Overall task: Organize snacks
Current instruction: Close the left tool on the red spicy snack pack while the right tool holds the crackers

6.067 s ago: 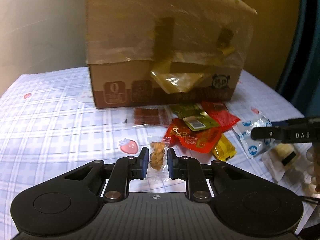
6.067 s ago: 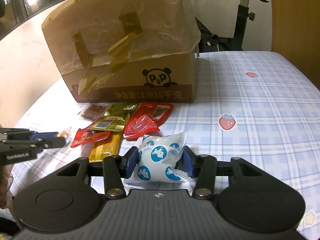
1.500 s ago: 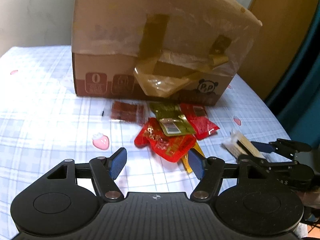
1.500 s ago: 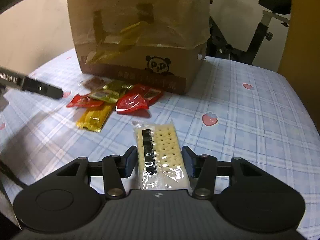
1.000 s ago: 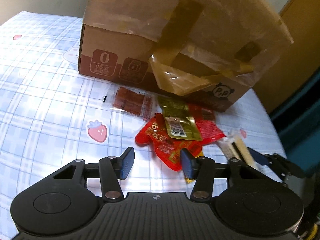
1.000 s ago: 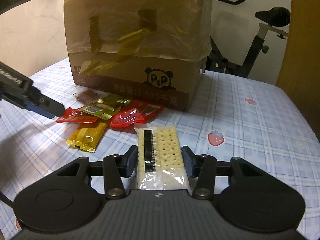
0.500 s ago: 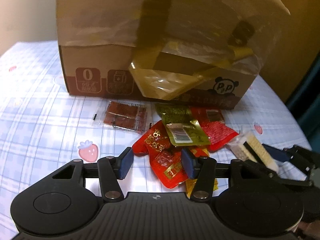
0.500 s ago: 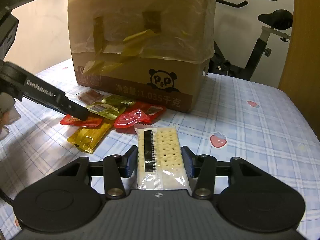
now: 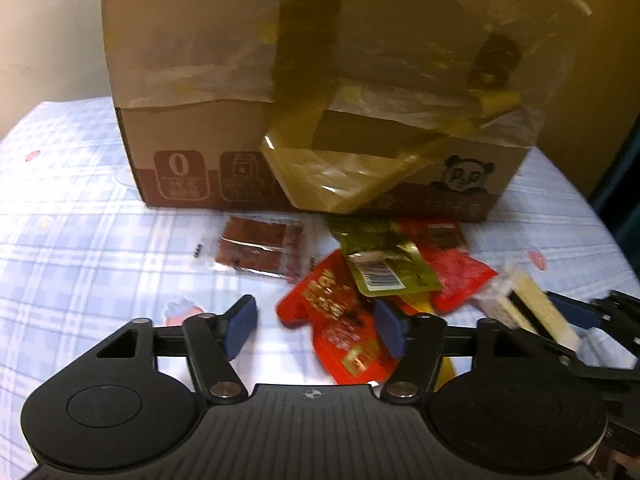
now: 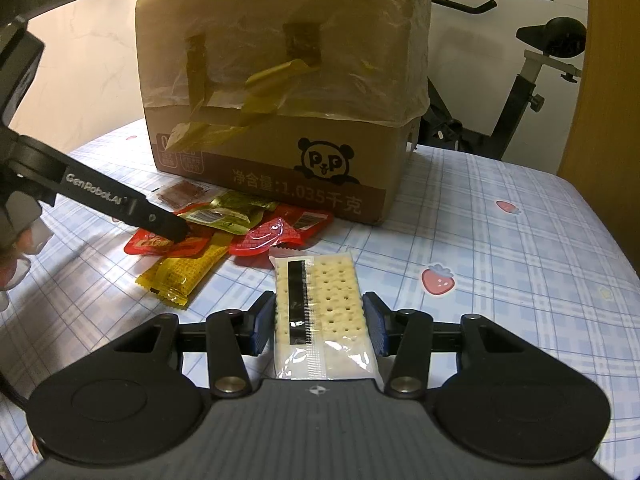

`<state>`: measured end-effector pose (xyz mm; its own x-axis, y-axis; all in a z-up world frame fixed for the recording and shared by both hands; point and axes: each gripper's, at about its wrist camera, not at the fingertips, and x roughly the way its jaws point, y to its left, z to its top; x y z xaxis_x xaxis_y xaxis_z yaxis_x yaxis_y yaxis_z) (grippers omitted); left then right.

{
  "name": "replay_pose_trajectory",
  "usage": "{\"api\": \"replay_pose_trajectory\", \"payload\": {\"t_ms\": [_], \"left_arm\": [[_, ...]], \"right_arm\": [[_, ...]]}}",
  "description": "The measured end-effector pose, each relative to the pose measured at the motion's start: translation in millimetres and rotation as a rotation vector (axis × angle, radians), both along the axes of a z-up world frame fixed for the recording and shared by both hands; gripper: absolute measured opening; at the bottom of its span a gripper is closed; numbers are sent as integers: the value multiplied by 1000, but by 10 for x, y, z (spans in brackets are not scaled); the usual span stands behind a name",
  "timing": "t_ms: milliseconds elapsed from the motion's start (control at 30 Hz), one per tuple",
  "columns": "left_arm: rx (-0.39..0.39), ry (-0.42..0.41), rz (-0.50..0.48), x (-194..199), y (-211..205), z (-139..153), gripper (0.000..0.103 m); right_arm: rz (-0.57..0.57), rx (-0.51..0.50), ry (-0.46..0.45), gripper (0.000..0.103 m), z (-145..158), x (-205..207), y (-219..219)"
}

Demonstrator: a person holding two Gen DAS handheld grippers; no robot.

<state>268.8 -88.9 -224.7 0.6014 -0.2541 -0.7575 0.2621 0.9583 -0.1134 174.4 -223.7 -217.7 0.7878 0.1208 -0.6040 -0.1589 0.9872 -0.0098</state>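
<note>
while right gripper (image 10: 319,322) clamps cracker pack (image 10: 320,300), left gripper (image 9: 316,326) (jaws just widening) straddles red pouch (image 9: 340,328).

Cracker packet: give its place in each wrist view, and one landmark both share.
Left wrist: cracker packet at right edge, held in the right gripper.
Right wrist: bottom centre, clamped between the pads.
Shared landmark: panda print on the cardboard box.
</note>
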Motion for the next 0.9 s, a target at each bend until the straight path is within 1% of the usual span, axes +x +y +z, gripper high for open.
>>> {"api": "replay_pose_trajectory", "payload": {"t_ms": [200, 400, 433, 467, 500, 567, 633, 700, 800, 900], "left_arm": [[59, -35, -16, 59, -123, -36, 73], [61, -76, -32, -3, -125, -88, 73], [60, -81, -39, -18, -122, -91, 69], [55, -88, -53, -38, -119, -91, 61], [50, -95, -76, -62, -125, -87, 54], [73, -118, -101, -122, -165, -74, 45], [98, -143, -122, -178, -190, -67, 40], [96, -146, -130, -204, -177, -69, 40], [77, -134, -124, -214, -108, -74, 40], [74, -121, -115, -263, -36, -61, 40]], "right_arm": [[7, 3, 1, 50, -4, 10, -11], [7, 9, 3, 50, -2, 16, -16], [7, 9, 3, 50, -2, 16, -16], [7, 9, 3, 50, -2, 17, -15], [7, 9, 3, 50, -1, 17, -14], [7, 9, 4, 50, -1, 17, -14], [7, 9, 4, 50, -1, 18, -14], [7, 9, 4, 50, -1, 17, -15], [7, 9, 4, 50, -1, 17, -15], [7, 9, 4, 50, -1, 17, -16]]}}
